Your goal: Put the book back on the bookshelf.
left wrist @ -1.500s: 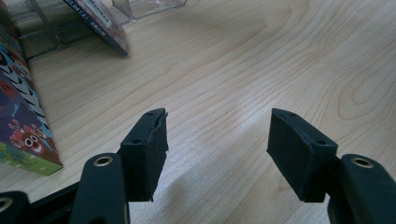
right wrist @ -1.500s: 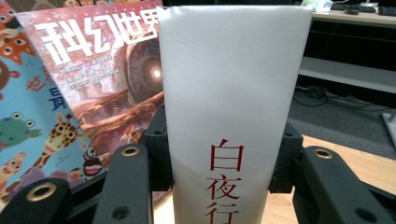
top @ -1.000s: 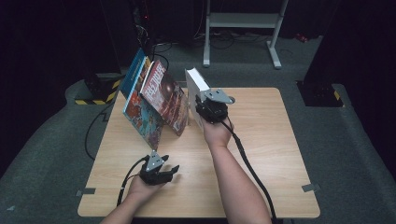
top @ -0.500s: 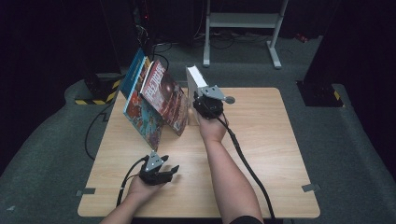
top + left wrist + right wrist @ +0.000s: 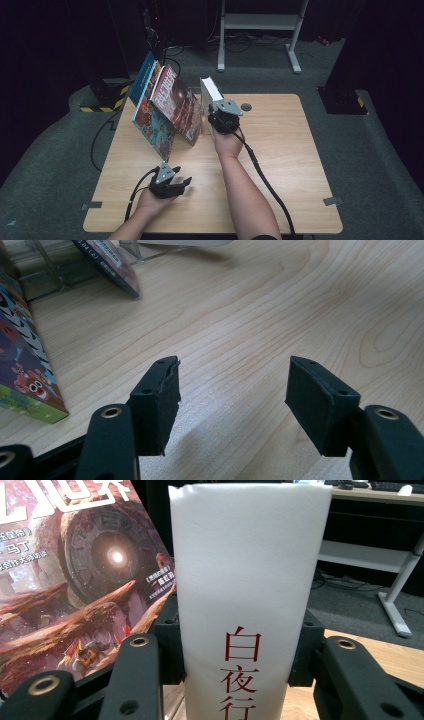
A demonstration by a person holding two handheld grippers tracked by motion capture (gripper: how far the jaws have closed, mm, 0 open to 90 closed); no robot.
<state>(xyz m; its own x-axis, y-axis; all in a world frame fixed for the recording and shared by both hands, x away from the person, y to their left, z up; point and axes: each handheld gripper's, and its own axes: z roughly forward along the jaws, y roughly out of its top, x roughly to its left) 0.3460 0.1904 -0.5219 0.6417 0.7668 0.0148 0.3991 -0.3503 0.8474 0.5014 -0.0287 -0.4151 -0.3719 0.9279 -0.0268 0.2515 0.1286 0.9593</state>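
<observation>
My right gripper (image 5: pixel 235 670) clamps the white book (image 5: pixel 250 595) upright beside the leaning books (image 5: pixel 167 107); my left gripper (image 5: pixel 232 400) rests on the table (image 5: pixel 280 160), jaws apart, holding nothing.

Two black jaws of the left gripper (image 5: pixel 232 405) rise from the bottom edge, standing apart with bare wood between them and nothing held. The left pad's (image 5: pixel 162 395) inner edge looks slightly ragged. They hang just over the table (image 5: pixel 280 315), pale wood with a clear grain, and throw a soft shadow on it below the gap. At the left edge stands a colourful book (image 5: pixel 25 370), its lower corner resting on the wood, cartoon figures on its cover. At the top left a dark book (image 5: pixel 107 262) leans on a clear stand (image 5: pixel 47 270). These are well apart from the jaws.
</observation>
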